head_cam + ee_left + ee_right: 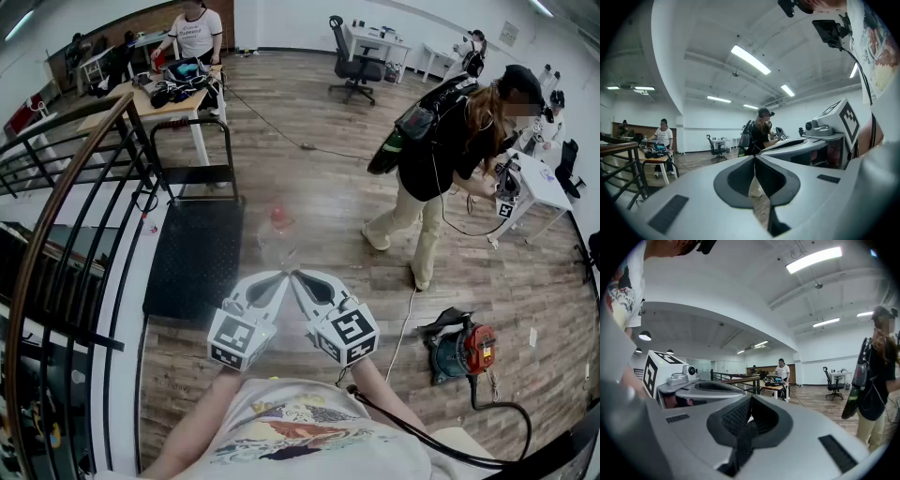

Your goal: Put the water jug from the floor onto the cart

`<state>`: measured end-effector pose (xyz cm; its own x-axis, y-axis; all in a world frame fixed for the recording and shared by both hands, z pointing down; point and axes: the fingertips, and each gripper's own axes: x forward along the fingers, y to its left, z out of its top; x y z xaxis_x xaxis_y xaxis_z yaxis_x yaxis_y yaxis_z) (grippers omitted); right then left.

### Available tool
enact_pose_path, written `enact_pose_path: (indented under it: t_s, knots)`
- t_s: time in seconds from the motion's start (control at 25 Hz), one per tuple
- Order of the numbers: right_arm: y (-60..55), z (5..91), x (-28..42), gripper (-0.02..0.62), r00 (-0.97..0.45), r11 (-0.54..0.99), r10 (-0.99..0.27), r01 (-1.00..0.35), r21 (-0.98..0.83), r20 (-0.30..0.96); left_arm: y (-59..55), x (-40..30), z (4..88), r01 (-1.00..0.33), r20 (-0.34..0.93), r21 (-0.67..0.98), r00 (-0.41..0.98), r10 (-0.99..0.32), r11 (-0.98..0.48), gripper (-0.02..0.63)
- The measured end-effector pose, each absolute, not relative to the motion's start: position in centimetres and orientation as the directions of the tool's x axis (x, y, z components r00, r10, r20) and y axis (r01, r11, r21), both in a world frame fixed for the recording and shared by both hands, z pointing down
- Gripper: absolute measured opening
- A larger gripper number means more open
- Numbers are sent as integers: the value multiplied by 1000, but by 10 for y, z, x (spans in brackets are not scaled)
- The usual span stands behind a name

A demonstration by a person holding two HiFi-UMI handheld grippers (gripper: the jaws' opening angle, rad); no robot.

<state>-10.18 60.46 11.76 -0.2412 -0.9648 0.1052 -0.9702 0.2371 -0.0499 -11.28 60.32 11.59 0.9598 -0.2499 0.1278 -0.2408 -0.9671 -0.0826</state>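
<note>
- Left gripper point(278, 277): sitting at lower centre of the head view, with its marker cube toward the bottom edge. In its own view point(754, 161) the jaws are pressing pad to pad and gripping nothing.
- Right gripper point(300, 277): lying just beside the left one, the two tips almost meeting. Its own view point(749, 405) is showing the jaws likewise drawn fully together, with nothing between them.
- Water jug point(277, 230): standing upright on the wooden floor point(328, 187) at the centre of the head view, just above the gripper tips in the frame. It has a clear body and a red cap, is apart from both grippers, and is sitting just off the cart's right edge.
- Cart point(192, 258): a black flat platform, lying left of centre with its tubular handle rising at the upper end; its deck is carrying nothing.
- Railing point(56, 234): a dark rail with black bars, running down the left side of the frame.
- Person in a dark top point(450, 155): bending over a white table point(544, 187) at the right, wearing a backpack.
- Red and black machine point(461, 349): resting on the floor at lower right, with a black hose trailing from it.
- Wooden table point(164, 98): standing at upper left with gear piled on it; a person in a white shirt point(197, 33) is standing behind it.
- Office chair point(354, 61): standing at upper centre
</note>
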Motion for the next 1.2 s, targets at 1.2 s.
enact_pose_path:
  t_s: [1.2]
  knots:
    - [594, 114, -124, 20, -210, 201, -969, -976, -82, 128, 597, -139, 114, -232, 167, -88, 955, -244, -969, 14]
